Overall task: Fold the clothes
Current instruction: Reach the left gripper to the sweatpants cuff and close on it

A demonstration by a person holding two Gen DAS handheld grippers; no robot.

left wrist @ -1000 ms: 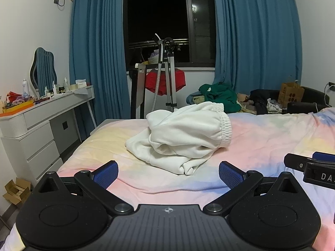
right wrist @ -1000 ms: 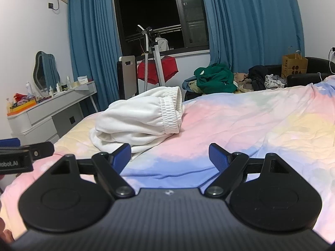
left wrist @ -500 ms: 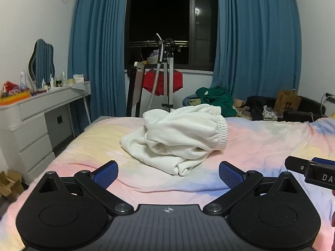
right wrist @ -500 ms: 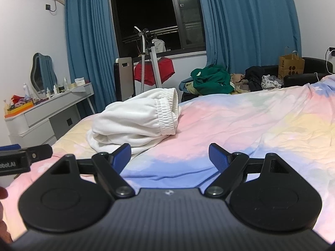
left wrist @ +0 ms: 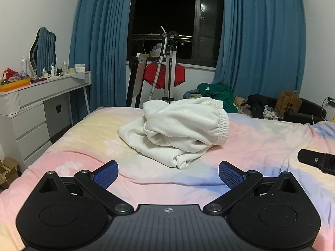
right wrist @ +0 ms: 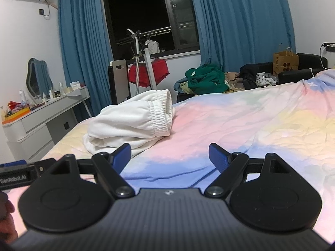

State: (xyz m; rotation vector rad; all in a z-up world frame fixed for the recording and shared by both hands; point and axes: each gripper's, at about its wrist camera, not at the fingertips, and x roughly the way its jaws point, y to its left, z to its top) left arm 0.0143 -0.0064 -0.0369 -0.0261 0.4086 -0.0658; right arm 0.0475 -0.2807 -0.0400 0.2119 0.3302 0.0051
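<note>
The white sweatpants (left wrist: pixel 178 131) lie bunched in a heap on the pastel bedsheet (left wrist: pixel 261 138), untouched and unfolded, so the task sits at its opening step: the approach before any grasp. The left gripper (left wrist: pixel 168 174) hovers low over the sheet with its blue-padded fingers (left wrist: pixel 105 173) spread wide and holding nothing; the heap lies just ahead of the fingertips, centred between them. The right gripper (right wrist: pixel 169 155) is likewise spread and empty; in its view the sweatpants (right wrist: pixel 129 123) lie ahead and off toward its left finger (right wrist: pixel 122 154), with the elastic waistband (right wrist: pixel 161 115) turned toward the gap between the fingers. The next move likely calls for each gripper to reach forward and close on a separate edge, the waistband being the clearest hold, then lift and spread the garment flat before any fold. How the legs lie inside the heap cannot be told.
</note>
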